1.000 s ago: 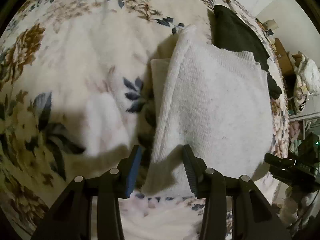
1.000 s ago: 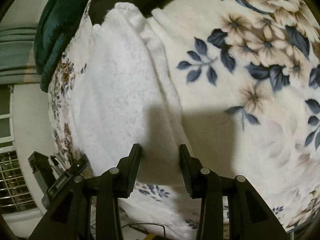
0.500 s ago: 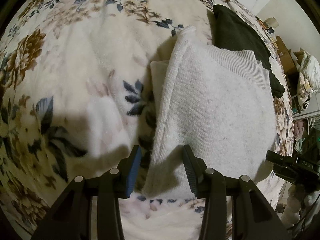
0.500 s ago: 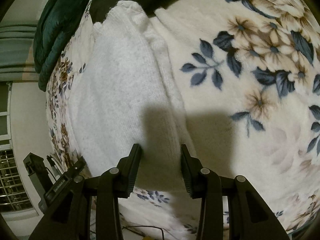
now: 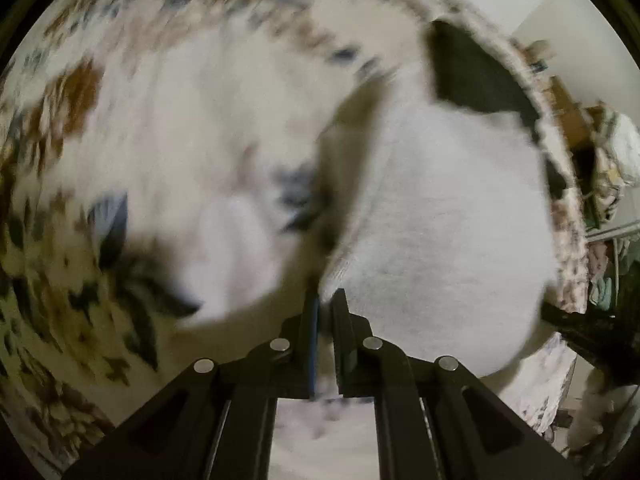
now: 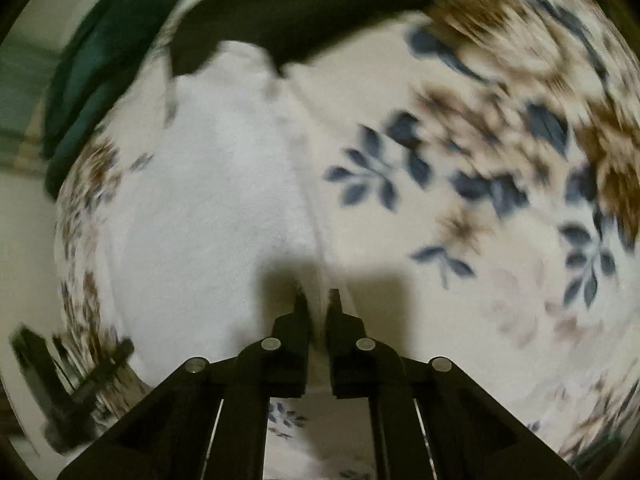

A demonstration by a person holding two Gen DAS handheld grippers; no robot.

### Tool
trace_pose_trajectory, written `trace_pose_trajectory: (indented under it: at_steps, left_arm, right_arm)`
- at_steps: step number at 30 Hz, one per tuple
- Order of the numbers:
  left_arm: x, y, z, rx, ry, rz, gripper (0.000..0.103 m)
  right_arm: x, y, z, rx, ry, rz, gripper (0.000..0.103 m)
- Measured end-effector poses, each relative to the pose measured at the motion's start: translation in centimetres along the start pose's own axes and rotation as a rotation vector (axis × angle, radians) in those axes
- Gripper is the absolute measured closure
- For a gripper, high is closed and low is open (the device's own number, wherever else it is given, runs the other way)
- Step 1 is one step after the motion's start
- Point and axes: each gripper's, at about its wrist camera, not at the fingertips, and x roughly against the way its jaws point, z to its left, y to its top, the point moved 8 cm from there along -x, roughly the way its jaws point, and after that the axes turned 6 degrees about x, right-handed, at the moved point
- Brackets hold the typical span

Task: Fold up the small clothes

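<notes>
A: Spread across both views, a floral blanket [image 6: 460, 208] on the bed. Lying on it, a white knit garment [image 5: 448, 216], already folded narrow, running from near to far. Beyond its far end, a dark garment [image 6: 304, 8]; further left in the right view, a green cloth [image 6: 100, 64].

B: Step in hand?

A: Looks like the start of the next fold: near hem pinched at both corners, ready for lifting. Heavy blur in both views, so likely mid-motion.

B: Next move?

A: Probably raising the near edge and carrying it toward the far end, level on both sides, so the layers land square and stop short of the dark garment.

B: And the jaws?

A: Left gripper [image 5: 325, 300]: jaws nearly closed, clenched on the garment's near left corner, knit visible in the narrow gap. Right gripper [image 6: 318, 302]: jaws drawn in to a slim gap, gripping the near right edge, white fabric squeezed between them.
</notes>
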Motion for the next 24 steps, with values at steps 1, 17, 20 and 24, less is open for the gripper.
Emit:
trace_pose_trajectory:
  at_steps: [1, 17, 20, 24]
  left_arm:
    - [-0.6, -0.3, 0.1, -0.001, -0.023, 0.035, 0.098]
    - [-4.8, 5.2, -1.6, 0.176, -0.473, 0.089, 0.033]
    - [-4.9, 5.3, -2.0, 0.207, -0.507, 0.079, 0.033]
    - [-4.2, 4.9, -2.4, 0.226, -0.536, 0.051, 0.046]
  right_arm:
    - [-0.5, -0.1, 0.3, 0.023, 0.012, 0.027, 0.095]
    - [-6.0, 4.6, 0.5, 0.025, 0.569, 0.265, 0.023]
    - [-6.7, 4.9, 1.2, 0.005, 0.605, 0.261, 0.023]
    - [-7.3, 4.8, 2.1, -0.015, 0.596, 0.241, 0.044]
